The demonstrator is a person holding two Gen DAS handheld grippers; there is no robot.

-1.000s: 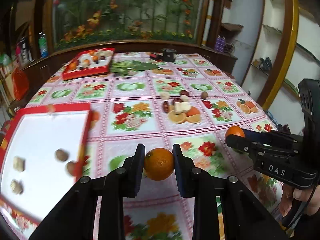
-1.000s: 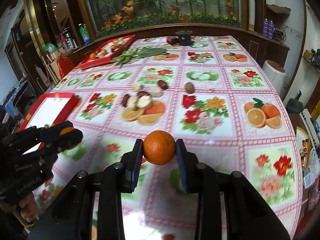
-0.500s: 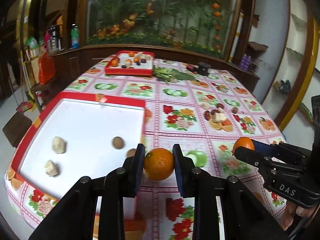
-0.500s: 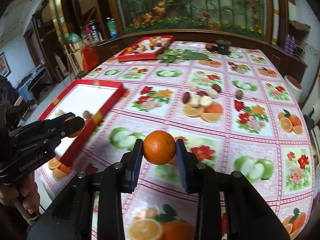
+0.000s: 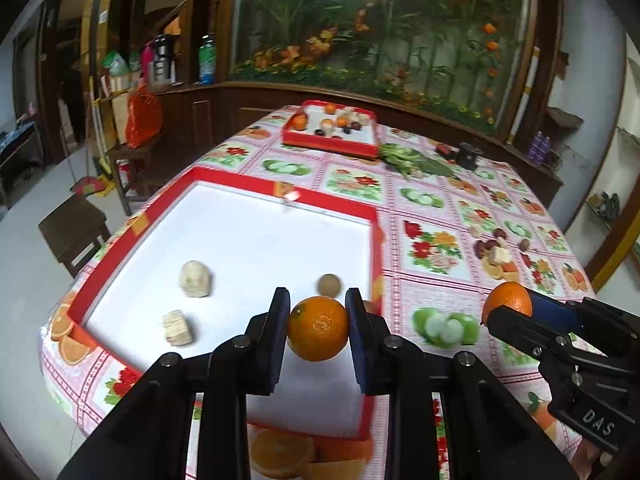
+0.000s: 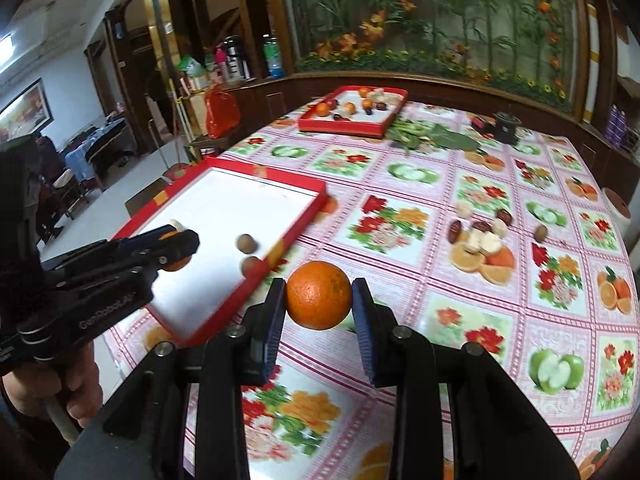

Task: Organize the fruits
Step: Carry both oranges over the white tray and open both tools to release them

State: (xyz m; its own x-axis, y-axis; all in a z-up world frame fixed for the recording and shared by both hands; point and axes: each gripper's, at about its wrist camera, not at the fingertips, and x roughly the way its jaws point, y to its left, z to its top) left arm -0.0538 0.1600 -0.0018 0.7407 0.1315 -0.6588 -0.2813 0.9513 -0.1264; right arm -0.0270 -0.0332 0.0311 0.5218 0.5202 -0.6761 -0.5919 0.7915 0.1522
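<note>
1. Left wrist view: left gripper (image 5: 318,328) clamped on an orange (image 5: 318,329), pads pressing both sides, held above the near right part of the red-rimmed white tray (image 5: 224,178). On the tray floor: two pale chunks (image 5: 195,279) and a brown round fruit (image 5: 329,285). At right, right gripper (image 5: 505,309) pinching a second orange (image 5: 507,300) over the fruit-print tablecloth (image 5: 432,200); "DAS" readable on its black body.

2. Right wrist view: right gripper (image 6: 319,303) closed on its orange (image 6: 319,300), just beside the tray's (image 6: 304,208) right rim, above the cloth. At left, left gripper (image 6: 178,248) gripping its orange over the tray; "GenRobot.AI" lettering partly readable. Far red tray (image 6: 348,126) loaded with mixed fruit.
</note>
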